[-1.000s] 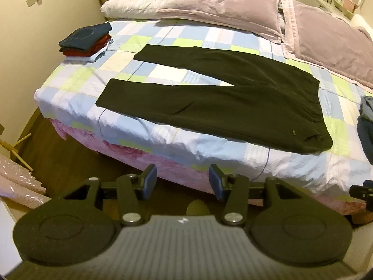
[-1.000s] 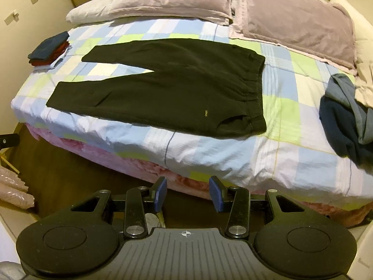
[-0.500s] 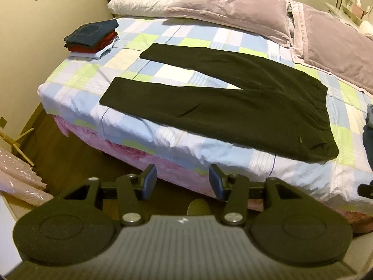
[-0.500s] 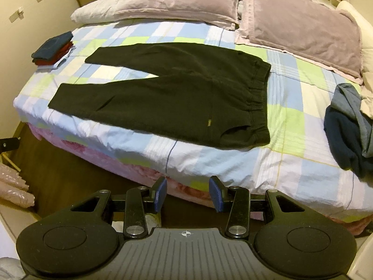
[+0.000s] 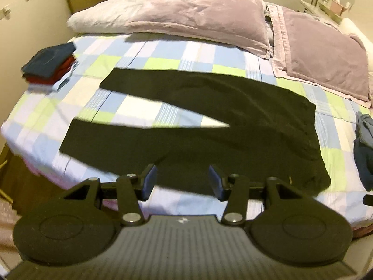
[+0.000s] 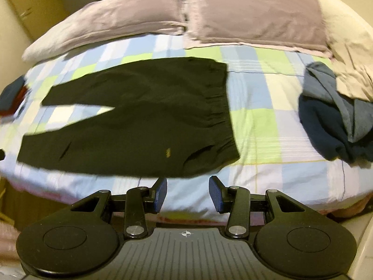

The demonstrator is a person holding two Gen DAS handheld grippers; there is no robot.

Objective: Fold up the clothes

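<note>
A bed (image 5: 163, 53) with a checked blue, green and white cover fills both views, and on it a pair of black trousers (image 5: 233, 126) lies spread flat with its long axis running across the bed — waistband (image 6: 223, 107) toward the right, the two legs reaching left and parting in a narrow V. The near leg runs along the bed's front edge, so the trousers lie ahead of and just below both sets of tongs, and the near long edge is the part closest to them. At the head of the bed sit mauve pillows (image 5: 198, 21); at the far left corner is a small stack of folded clothes (image 5: 50, 64), and well off to the right a heap of blue garments (image 6: 331, 116) waits unfolded. The left gripper (image 5: 183, 182) hangs over the middle of the near leg, its blue pads standing apart with nothing between them. The right gripper (image 6: 188, 194) hangs just short of the near edge beside the waistband corner, its jaws likewise parted and empty. Judged from this layout, the coming move is a grasp along that near edge — the right hand being nearer the waist end, the left nearer the leg — so that the near leg can be carried away over the far one.
</note>
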